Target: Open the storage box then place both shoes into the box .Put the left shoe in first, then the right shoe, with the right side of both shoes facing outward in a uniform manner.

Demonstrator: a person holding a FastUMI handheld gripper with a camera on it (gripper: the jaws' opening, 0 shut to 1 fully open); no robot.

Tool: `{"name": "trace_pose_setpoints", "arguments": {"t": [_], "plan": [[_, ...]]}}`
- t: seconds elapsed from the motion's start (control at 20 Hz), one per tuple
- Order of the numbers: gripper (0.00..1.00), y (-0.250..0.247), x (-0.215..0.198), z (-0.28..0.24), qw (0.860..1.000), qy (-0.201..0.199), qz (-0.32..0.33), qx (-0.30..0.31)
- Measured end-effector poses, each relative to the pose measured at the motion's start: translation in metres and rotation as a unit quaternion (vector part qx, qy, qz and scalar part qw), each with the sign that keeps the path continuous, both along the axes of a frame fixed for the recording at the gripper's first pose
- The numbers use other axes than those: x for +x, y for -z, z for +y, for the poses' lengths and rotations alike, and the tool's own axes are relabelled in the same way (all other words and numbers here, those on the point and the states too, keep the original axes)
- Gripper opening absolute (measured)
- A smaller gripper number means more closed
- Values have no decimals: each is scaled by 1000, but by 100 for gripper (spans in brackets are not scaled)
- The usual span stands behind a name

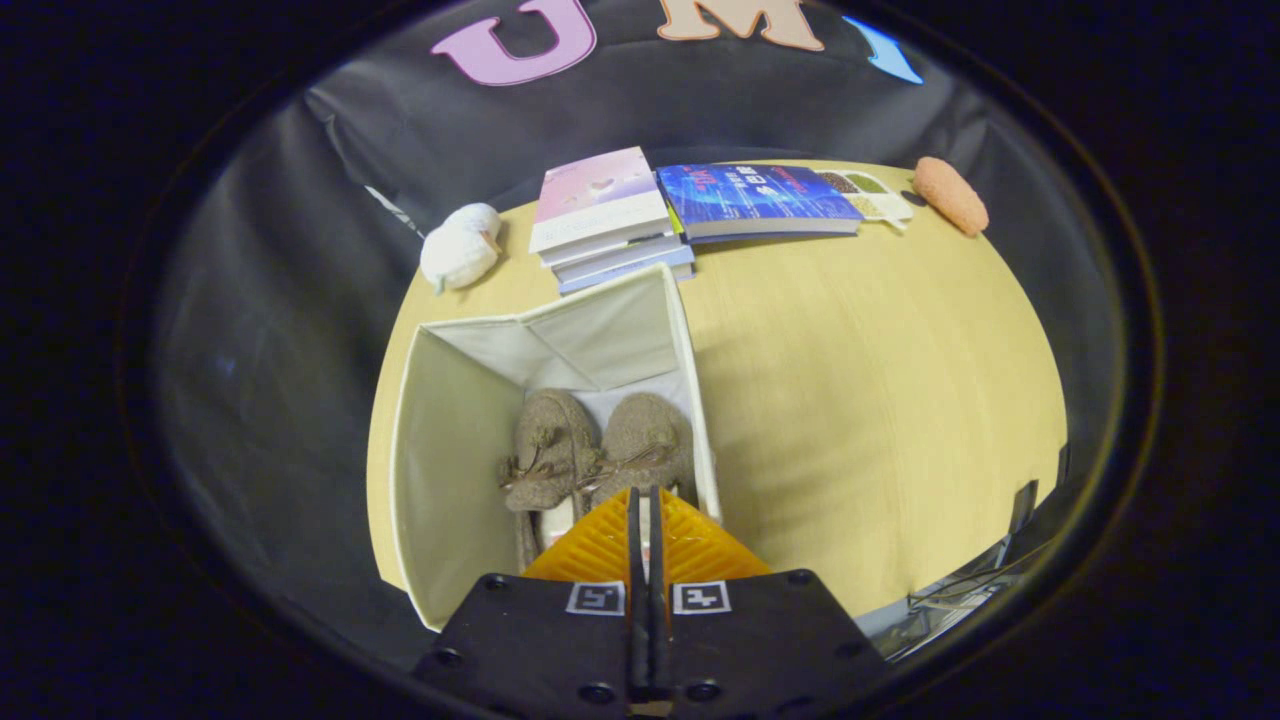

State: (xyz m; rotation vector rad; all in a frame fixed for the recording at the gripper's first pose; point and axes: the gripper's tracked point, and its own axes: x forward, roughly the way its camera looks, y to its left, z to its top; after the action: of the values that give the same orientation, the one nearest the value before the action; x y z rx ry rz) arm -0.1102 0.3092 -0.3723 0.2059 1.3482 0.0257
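Observation:
A white fabric storage box (445, 420) stands open on the wooden table, its lid flap (610, 330) folded up at the back. Two fuzzy brown shoes lie side by side on its floor: one shoe (545, 450) with a small bow to the left, the other shoe (645, 440) to the right, toes pointing away from me. My gripper (645, 500) hovers above the near rim of the box, just over the heels of the shoes. Its fingers are pressed together with nothing between them.
Beyond the box lie a stack of books (605, 215) and a blue book (760, 200). A white plush toy (460, 245) sits at the back left, an orange sponge-like object (950, 195) at the back right. The bare table (880, 400) spreads to the right.

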Motion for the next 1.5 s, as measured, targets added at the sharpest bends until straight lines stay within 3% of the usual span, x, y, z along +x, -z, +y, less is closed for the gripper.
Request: {"name": "trace_pose_setpoints", "arguments": {"t": [0.4, 0.7, 0.95, 1.2, 1.5], "plan": [[4, -5, 11, 2, 1000, -11, -22, 17], [4, -46, 54, -13, 990, -15, -136, 25], [4, -112, 99, -34, 965, -19, -261, 7], [4, -180, 130, -65, 926, -36, -374, -32], [4, -247, 148, -100, 885, -45, -460, -64]]}}
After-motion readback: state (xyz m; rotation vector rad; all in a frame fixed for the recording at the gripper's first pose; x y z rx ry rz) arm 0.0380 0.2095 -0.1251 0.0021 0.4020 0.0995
